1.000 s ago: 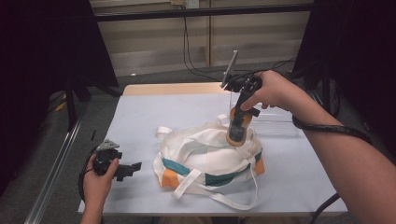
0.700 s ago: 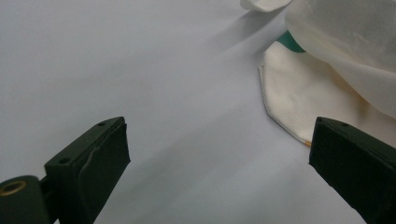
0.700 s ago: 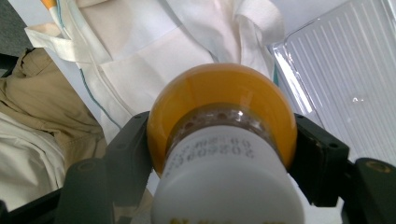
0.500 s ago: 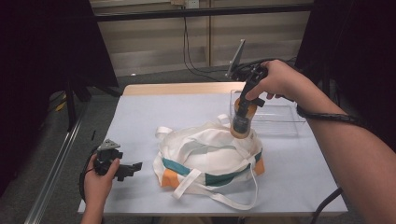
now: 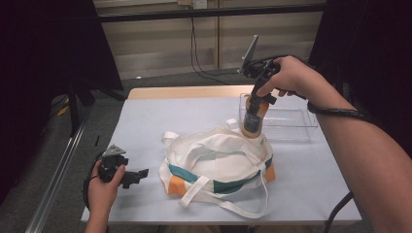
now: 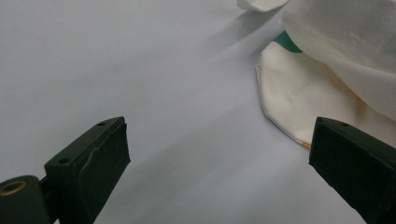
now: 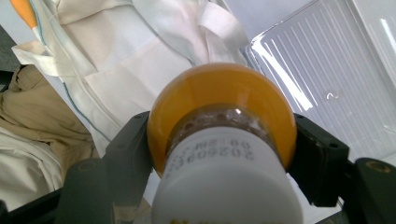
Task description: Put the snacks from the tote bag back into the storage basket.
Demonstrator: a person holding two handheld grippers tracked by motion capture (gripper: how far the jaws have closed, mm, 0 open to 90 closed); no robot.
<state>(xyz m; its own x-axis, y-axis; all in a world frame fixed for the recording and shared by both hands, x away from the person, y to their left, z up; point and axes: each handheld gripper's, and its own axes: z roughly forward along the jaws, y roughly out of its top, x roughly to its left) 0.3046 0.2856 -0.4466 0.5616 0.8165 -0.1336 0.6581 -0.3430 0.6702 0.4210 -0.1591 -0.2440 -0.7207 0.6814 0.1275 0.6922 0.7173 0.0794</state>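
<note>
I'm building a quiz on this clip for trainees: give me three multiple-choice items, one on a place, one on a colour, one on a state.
1. Where is the bottle?
A. flat on the table
B. in the air at the bag's far edge, beside the clear tray
C. in the left gripper

2. What colour is its cap?
A. white
B. green
C. black

3. How does the left gripper stand?
A. shut on a strap
B. shut on nothing
C. open over bare table

Answers:
1 B: the right gripper holds it between bag and clear tray.
2 A: the right gripper view shows white.
3 C: its fingers stand apart.
</note>
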